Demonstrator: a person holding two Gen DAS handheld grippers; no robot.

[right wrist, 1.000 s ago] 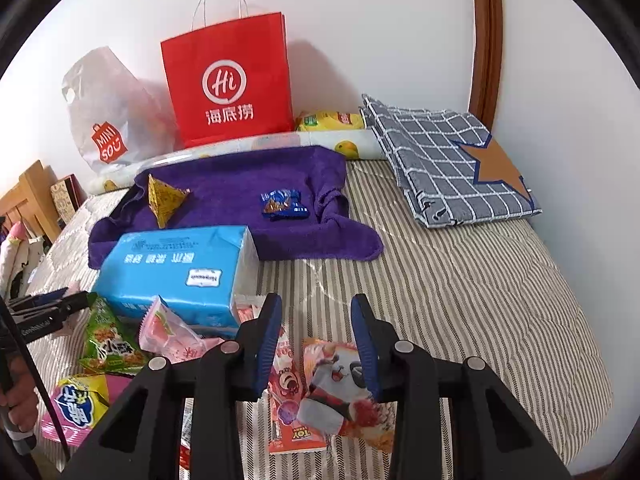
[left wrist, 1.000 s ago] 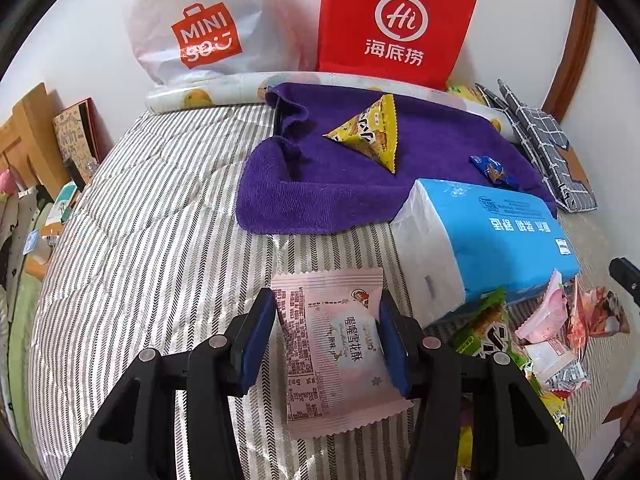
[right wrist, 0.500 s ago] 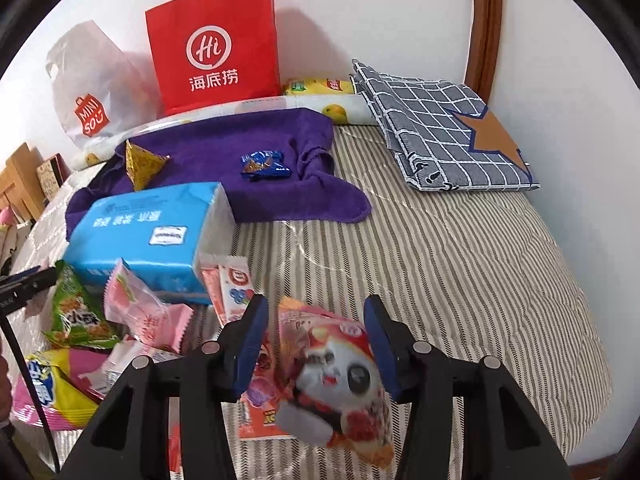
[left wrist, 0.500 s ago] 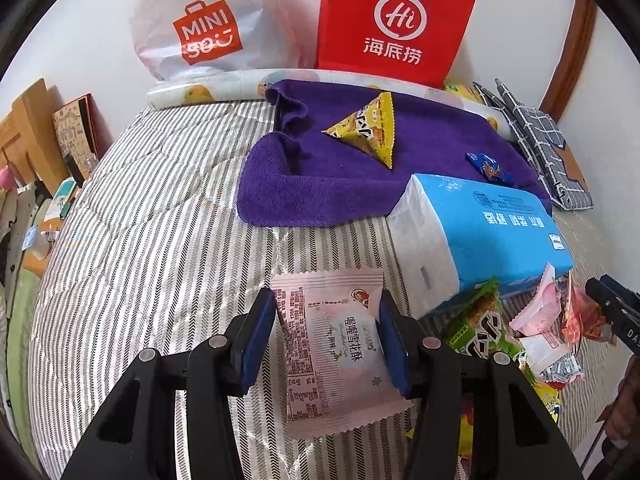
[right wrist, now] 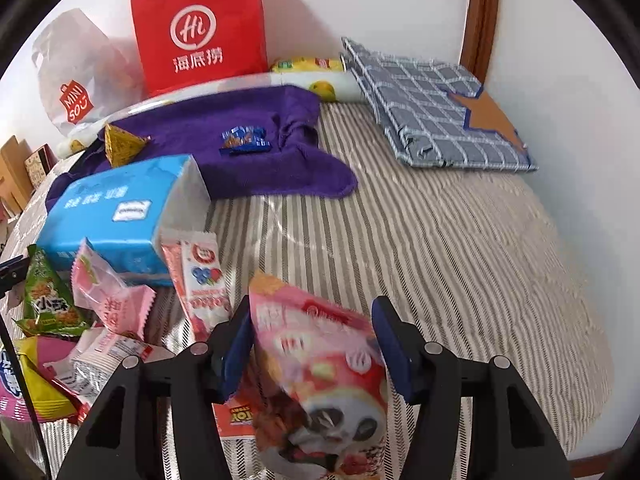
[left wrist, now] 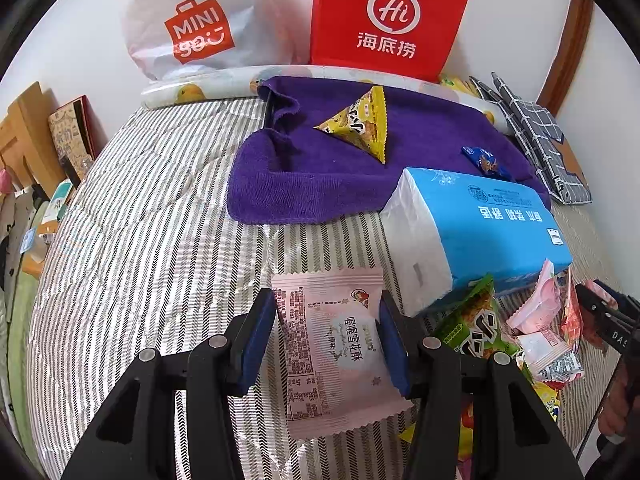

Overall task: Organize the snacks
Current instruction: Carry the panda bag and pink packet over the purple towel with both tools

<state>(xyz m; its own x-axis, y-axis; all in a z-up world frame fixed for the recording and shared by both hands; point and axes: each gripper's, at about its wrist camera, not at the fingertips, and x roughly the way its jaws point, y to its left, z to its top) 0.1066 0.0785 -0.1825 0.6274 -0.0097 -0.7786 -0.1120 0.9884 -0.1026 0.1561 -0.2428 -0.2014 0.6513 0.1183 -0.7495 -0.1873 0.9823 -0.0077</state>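
My left gripper (left wrist: 328, 344) is shut on a pale pink snack packet (left wrist: 332, 364), held above the striped bedcover (left wrist: 140, 260). My right gripper (right wrist: 312, 344) hangs low over the snack pile; its jaws are opening with a pink panda-print packet (right wrist: 320, 368) between them, and the pads do not clearly press on it. A purple towel (left wrist: 320, 184) (right wrist: 240, 160) lies further back. On it rest a yellow triangular packet (left wrist: 360, 128) (right wrist: 120, 146) and a small blue candy (left wrist: 484, 160) (right wrist: 244, 140).
A blue tissue pack (left wrist: 480, 228) (right wrist: 116, 216) lies between towel and pile. Loose snacks include a green packet (right wrist: 48, 304) and a red-white stick (right wrist: 200, 280). A red paper bag (right wrist: 200, 28), a white plastic bag (left wrist: 192, 28) and a checked cloth (right wrist: 432, 108) line the wall.
My right gripper has come down over the panda packet, which now sits between wider jaws. My left gripper and its pink packet have not moved.
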